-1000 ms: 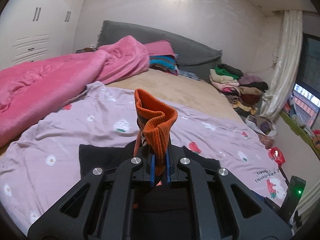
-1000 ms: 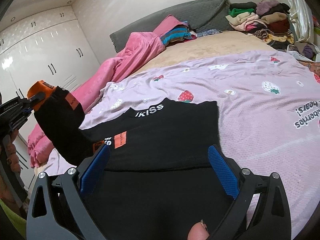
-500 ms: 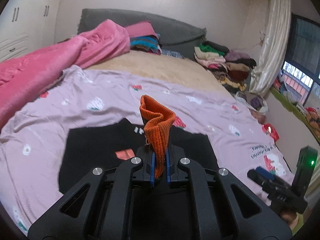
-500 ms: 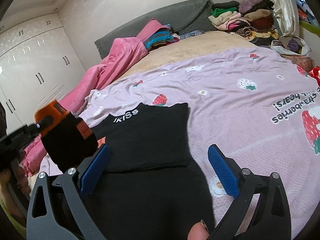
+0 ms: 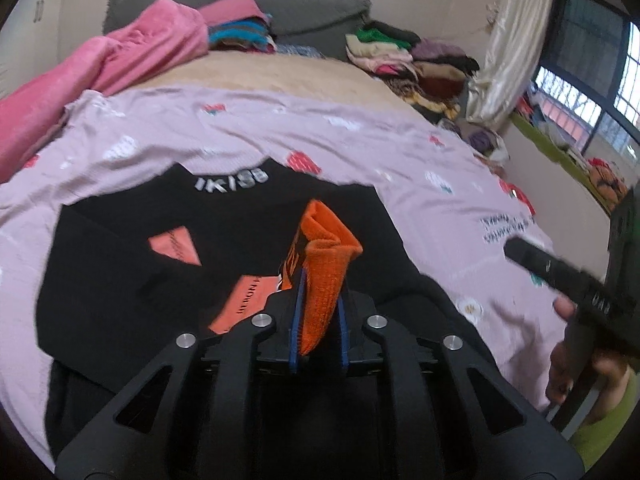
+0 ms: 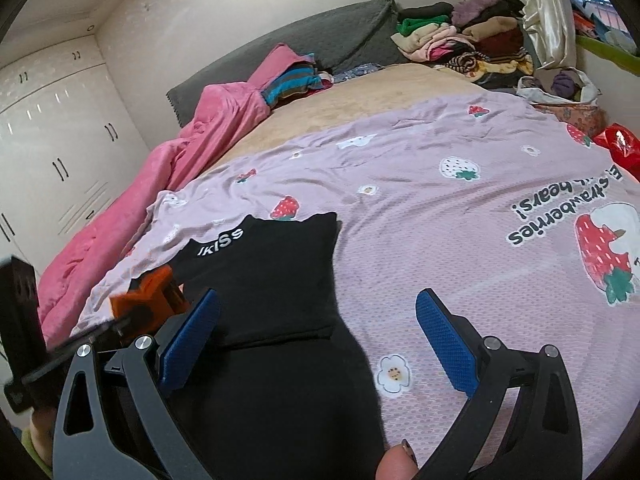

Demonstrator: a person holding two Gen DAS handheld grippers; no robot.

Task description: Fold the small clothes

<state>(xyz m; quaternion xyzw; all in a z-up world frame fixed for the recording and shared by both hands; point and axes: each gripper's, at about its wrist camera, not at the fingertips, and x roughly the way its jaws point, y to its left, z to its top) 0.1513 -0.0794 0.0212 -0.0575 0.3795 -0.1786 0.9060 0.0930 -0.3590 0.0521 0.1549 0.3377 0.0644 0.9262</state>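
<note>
While left tongs (image 5: 319,322) clamp orange cuff (image 5: 326,276) above black top (image 5: 132,276), right tongs (image 6: 316,340) hover spread.

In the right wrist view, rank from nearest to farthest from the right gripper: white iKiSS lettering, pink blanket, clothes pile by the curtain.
From the right gripper:
1. iKiSS lettering, just ahead, left.
2. Pink blanket, farther left.
3. Clothes pile, far end, right.

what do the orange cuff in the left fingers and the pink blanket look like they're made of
Orange ribbed cuff: looks like a stretchy rib knit, going by its raised vertical ribs and matte surface. Pink fluffy blanket: probably plush fleece, with a soft nap and thick rounded folds.
</note>
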